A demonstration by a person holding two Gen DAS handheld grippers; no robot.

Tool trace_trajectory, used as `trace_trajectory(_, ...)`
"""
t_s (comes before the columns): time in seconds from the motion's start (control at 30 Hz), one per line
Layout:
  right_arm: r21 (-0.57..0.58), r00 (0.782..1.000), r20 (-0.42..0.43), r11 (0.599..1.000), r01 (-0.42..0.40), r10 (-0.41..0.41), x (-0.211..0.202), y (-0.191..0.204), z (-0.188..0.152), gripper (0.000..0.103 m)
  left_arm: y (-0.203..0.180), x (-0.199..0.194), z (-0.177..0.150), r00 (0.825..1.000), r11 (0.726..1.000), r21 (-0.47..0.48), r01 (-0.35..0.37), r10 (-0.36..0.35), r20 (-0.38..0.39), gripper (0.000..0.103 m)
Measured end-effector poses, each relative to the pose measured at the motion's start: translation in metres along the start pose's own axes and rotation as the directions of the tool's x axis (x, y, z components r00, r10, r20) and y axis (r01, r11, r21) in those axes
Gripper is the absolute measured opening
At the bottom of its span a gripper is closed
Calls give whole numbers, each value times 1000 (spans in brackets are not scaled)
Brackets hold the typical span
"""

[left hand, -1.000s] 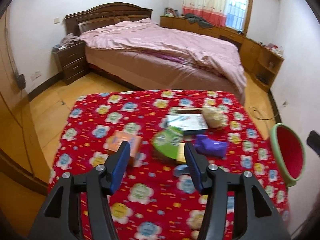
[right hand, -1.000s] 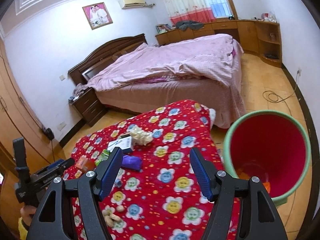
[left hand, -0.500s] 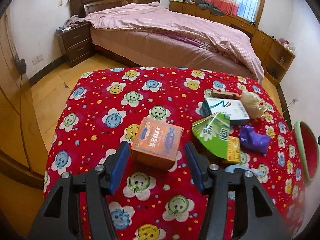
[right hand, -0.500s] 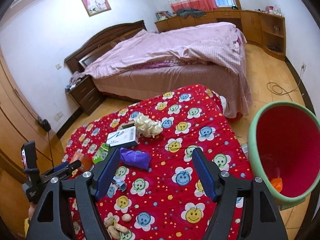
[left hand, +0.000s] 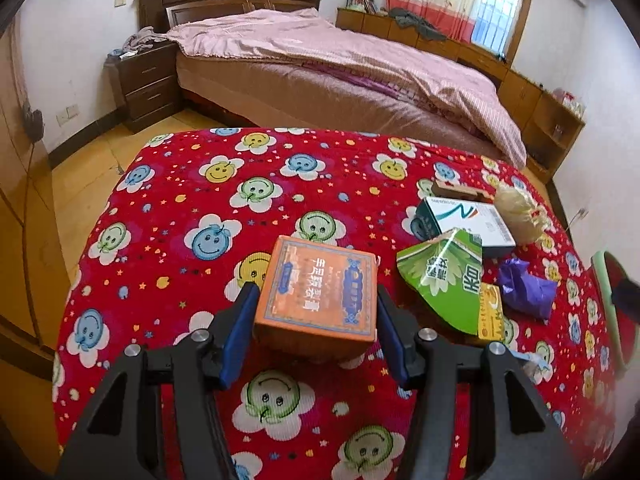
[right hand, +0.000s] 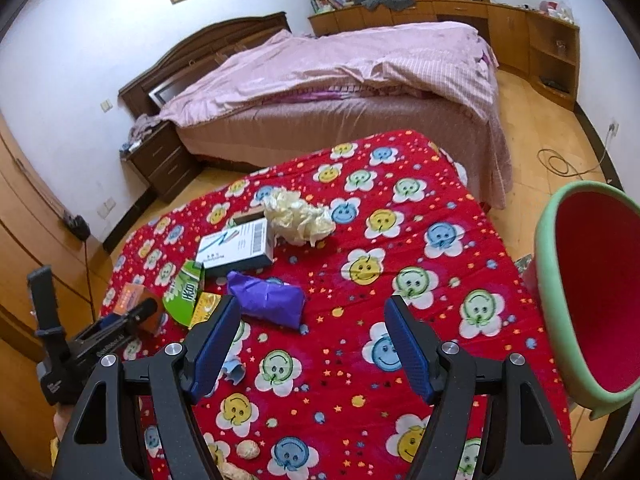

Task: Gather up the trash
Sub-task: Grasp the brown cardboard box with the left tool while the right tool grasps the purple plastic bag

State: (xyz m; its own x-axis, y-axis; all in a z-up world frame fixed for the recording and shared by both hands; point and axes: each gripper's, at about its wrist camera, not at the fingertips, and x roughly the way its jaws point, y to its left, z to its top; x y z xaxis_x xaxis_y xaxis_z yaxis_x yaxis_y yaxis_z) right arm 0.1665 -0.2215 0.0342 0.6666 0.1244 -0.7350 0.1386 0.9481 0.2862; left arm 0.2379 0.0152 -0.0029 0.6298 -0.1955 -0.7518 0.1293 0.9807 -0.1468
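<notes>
An orange box [left hand: 318, 294] lies on the red flowered tablecloth [left hand: 200, 184]. My left gripper [left hand: 314, 332] is open with one finger on each side of the box, pads close to its sides. A green carton [left hand: 444, 280], a white box [left hand: 466, 224], a purple wad [left hand: 524, 286] and a crumpled cream wrapper [left hand: 516, 216] lie to its right. My right gripper [right hand: 312, 344] is open and empty above the cloth, just right of the purple wad [right hand: 266, 298]. The red bin [right hand: 592, 292] with a green rim stands at the table's right side.
A bed [left hand: 320, 68] with a pink cover stands behind the table, with a nightstand [left hand: 144, 80] to its left. Nut shells [right hand: 248, 450] and a small blue scrap [right hand: 234, 372] lie near the front of the cloth. Wooden cabinets [right hand: 520, 28] line the far wall.
My left gripper has moved forward and down, so the orange box now sits between its fingers. My right gripper has dropped lower and closer to the purple wad.
</notes>
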Motion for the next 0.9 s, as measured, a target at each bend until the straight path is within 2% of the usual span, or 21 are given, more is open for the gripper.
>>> trace_trajectory(0.33,-42,998,-64,999,18,-21,42,22,-4,76,10,-10,-5,997,999,-35,-5,8,81,54)
trace_trajectory(0.63,-98,993,-101,994,46,-55,78,43,-5,75,19,-9,-7,996,997,-81,5,2,87,54)
trace_trajectory(0.9,-106,994,-70,991,76,-84,89,49,-4,75,21,-8,-8,997,996,-89,4,3,83,54)
